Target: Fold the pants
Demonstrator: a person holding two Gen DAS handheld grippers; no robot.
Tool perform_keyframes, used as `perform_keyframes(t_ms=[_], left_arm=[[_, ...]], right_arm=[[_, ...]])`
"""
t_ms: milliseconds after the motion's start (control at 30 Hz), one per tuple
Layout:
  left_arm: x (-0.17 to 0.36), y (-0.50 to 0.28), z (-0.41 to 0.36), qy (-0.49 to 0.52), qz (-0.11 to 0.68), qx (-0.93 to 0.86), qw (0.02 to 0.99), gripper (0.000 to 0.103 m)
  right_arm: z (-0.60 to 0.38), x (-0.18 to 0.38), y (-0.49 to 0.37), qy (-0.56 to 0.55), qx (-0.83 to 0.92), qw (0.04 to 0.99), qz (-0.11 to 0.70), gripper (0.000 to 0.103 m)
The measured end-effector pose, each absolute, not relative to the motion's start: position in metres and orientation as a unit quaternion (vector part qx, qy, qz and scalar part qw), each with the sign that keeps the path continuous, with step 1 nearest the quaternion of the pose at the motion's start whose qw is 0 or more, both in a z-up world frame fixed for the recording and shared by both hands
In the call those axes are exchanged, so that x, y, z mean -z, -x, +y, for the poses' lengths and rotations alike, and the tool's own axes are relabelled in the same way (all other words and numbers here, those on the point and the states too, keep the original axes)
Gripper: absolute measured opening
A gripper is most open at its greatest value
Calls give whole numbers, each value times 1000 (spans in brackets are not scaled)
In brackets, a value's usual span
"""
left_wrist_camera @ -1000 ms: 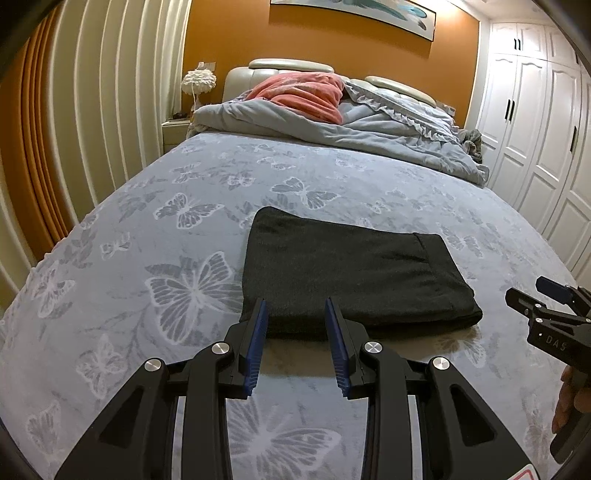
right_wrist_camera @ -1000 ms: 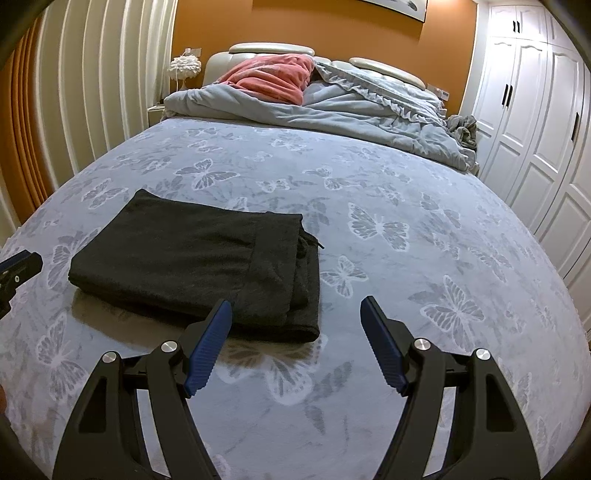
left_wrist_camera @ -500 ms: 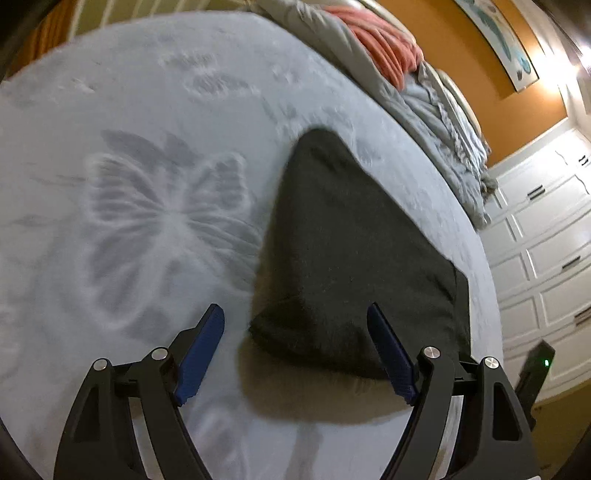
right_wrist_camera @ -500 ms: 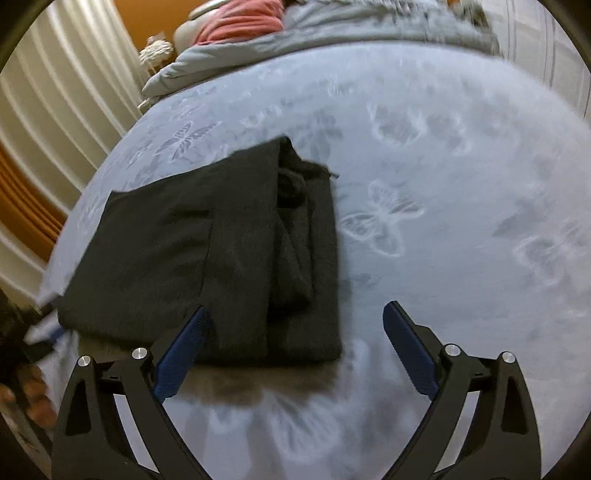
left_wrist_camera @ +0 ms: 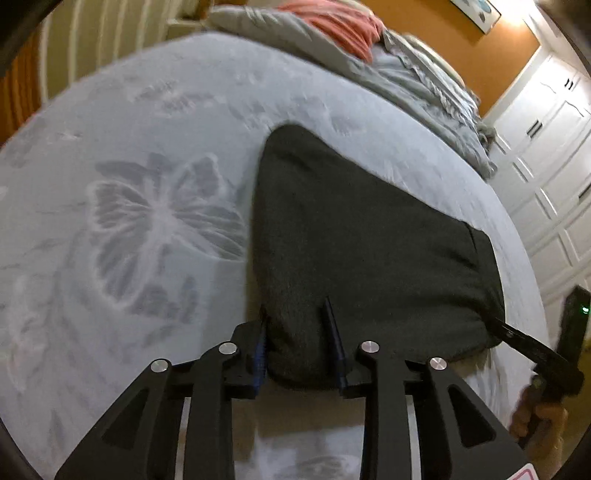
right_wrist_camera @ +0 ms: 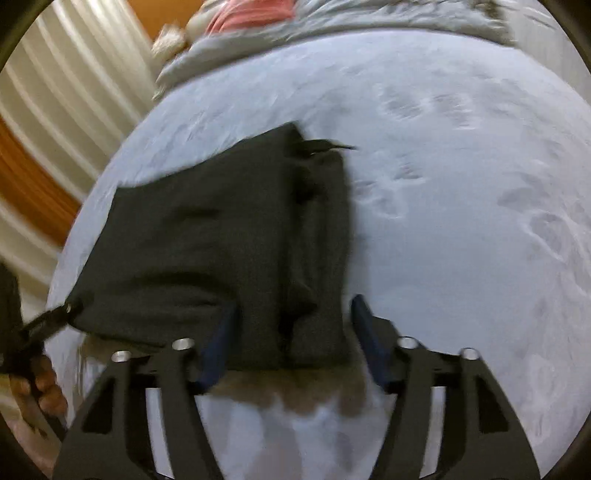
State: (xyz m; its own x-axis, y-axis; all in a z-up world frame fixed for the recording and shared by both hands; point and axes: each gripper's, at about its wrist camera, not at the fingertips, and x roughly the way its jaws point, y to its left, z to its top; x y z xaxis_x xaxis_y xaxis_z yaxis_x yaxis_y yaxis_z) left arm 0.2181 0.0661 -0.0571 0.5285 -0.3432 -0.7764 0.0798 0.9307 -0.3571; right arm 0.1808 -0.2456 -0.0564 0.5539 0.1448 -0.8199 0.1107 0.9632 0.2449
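The dark grey pants (left_wrist_camera: 362,236) lie folded into a thick rectangle on the butterfly-print bed cover (left_wrist_camera: 155,221). My left gripper (left_wrist_camera: 297,343) has its jaws around the near left corner of the fold, one finger beside the edge and one pressed into the cloth. My right gripper (right_wrist_camera: 291,332) straddles the near right corner of the pants (right_wrist_camera: 221,236), where the stacked layers and waistband end; its jaws stand apart around the cloth. Each gripper shows at the other view's edge, the right one (left_wrist_camera: 517,338) and the left one (right_wrist_camera: 55,317), both touching the pants' near edge.
A crumpled grey duvet (left_wrist_camera: 406,70) and a pink blanket (left_wrist_camera: 332,26) lie at the head of the bed. White wardrobe doors (left_wrist_camera: 554,147) stand to the right. Cream and orange curtains (right_wrist_camera: 55,122) hang to the left.
Both grippers moved forward and down onto the pants' near edge. The left jaws narrowed from wide open onto the left corner; the right jaws closed in somewhat around the right corner.
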Motion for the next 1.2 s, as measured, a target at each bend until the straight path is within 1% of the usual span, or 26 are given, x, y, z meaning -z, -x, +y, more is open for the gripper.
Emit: perform_keyframes(t_ms=[33, 67, 100, 133, 167, 267, 333, 400, 433, 467, 533, 567, 633, 667, 700, 733, 800, 833, 867, 900, 933, 967, 1000, 1133, 1167, 1200], left_arm=[[47, -214, 68, 136, 463, 121, 868, 27], [38, -210, 72, 137, 449, 120, 875, 27], [25, -203, 76, 137, 424, 114, 888, 27], [15, -198, 77, 134, 405, 110, 898, 27], [10, -196, 75, 133, 398, 112, 901, 27], [13, -195, 62, 127, 405, 124, 897, 27], [32, -200, 52, 95, 426, 118, 892, 27], [53, -200, 46, 55, 437, 102, 892, 27], [59, -200, 42, 38, 437, 98, 893, 27], [60, -198, 38, 29, 434, 97, 895, 27], [57, -198, 37, 25, 429, 97, 898, 27], [57, -199, 38, 32, 430, 96, 897, 27], [61, -199, 43, 53, 435, 96, 894, 27], [61, -197, 44, 56, 436, 97, 893, 27], [61, -194, 44, 54, 433, 98, 894, 27], [59, -191, 43, 46, 430, 94, 897, 27], [55, -188, 40, 35, 425, 92, 900, 27], [54, -188, 40, 35, 425, 93, 900, 31], [52, -188, 41, 41, 426, 94, 899, 38], [51, -188, 44, 58, 424, 95, 899, 58], [49, -188, 49, 81, 417, 93, 900, 69], [48, -188, 53, 101, 411, 90, 902, 70], [48, -191, 60, 128, 408, 89, 900, 70], [52, -204, 72, 184, 420, 92, 884, 70], [52, -204, 72, 183, 418, 90, 885, 70], [51, -204, 70, 171, 415, 89, 889, 70]], right_arm=[[-239, 34, -169, -111, 4, 891, 440, 58], [-233, 21, -161, -100, 3, 902, 420, 50], [-226, 11, -158, -92, -3, 907, 411, 35], [-217, 4, -156, -84, -12, 910, 406, 25], [-208, 0, -159, -81, -22, 912, 402, 8], [-197, 24, -181, -71, -24, 902, 426, 4], [-211, 62, -195, -72, 15, 884, 463, 0], [-223, 62, -188, -106, 10, 883, 456, 0], [-222, 54, -187, -106, 11, 880, 462, 0], [-216, 37, -181, -102, 5, 888, 448, 3], [-203, 21, -168, -76, -10, 901, 427, 3], [-203, 26, -166, -65, -8, 900, 430, 3], [-208, 59, -174, -49, 14, 880, 472, 3], [-219, 76, -176, -63, 27, 872, 485, 1], [-225, 77, -174, -83, 26, 872, 482, 0], [-226, 66, -173, -97, 25, 869, 485, 0], [-221, 39, -166, -105, 14, 886, 451, 4], [-216, 29, -163, -103, 10, 894, 435, 4], [-215, 25, -165, -100, 7, 898, 429, 9], [-216, 23, -169, -101, 7, 901, 423, 23], [-217, 24, -174, -104, 13, 901, 420, 37], [-222, 25, -182, -113, 23, 902, 417, 64], [-223, 26, -191, -118, 26, 904, 410, 69], [-221, 39, -227, -106, 31, 899, 423, 71], [-220, 53, -238, -104, 23, 889, 446, 53], [-218, 66, -246, -108, -4, 876, 471, 21]])
